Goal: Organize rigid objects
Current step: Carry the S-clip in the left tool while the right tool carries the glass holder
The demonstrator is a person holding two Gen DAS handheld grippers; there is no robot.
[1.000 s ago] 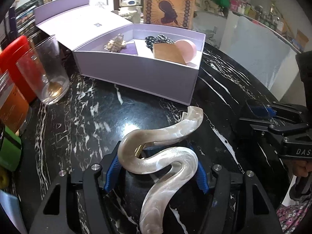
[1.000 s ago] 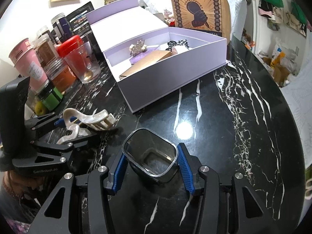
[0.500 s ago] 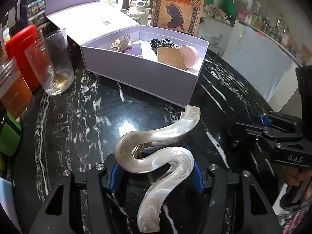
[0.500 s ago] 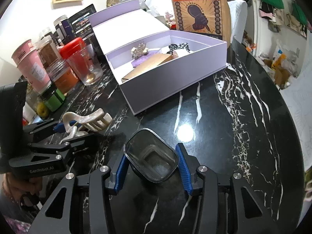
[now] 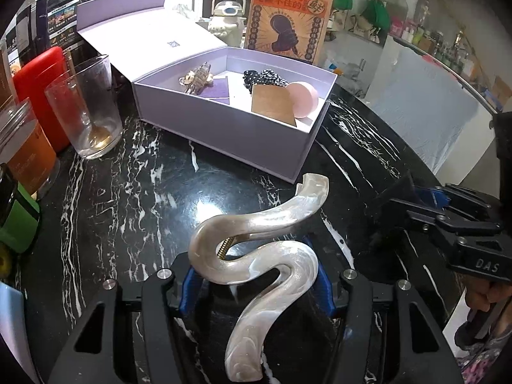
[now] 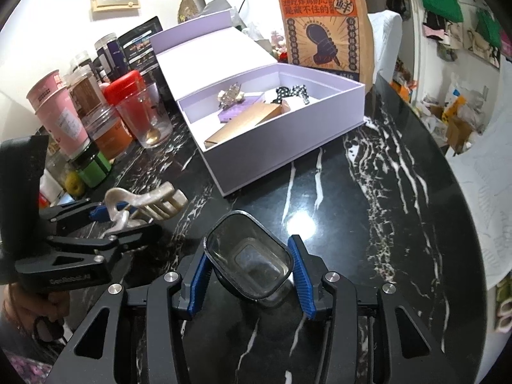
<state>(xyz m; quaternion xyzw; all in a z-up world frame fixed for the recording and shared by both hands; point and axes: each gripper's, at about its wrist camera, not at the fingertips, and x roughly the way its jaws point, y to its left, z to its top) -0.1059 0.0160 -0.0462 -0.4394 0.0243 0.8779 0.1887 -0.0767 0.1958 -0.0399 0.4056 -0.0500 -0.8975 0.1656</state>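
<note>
Left gripper [image 5: 256,283] clamps hair claw [image 5: 256,256] (pearly); right gripper [image 6: 248,272] clamps glass container [image 6: 249,256]

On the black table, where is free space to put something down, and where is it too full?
Free: the black table between the purple box and the two grippers, and the whole side beyond the box's near corner. Crowded: the edge with the drinking glass, red-lidded jar and other jars. The box is partly filled.
</note>
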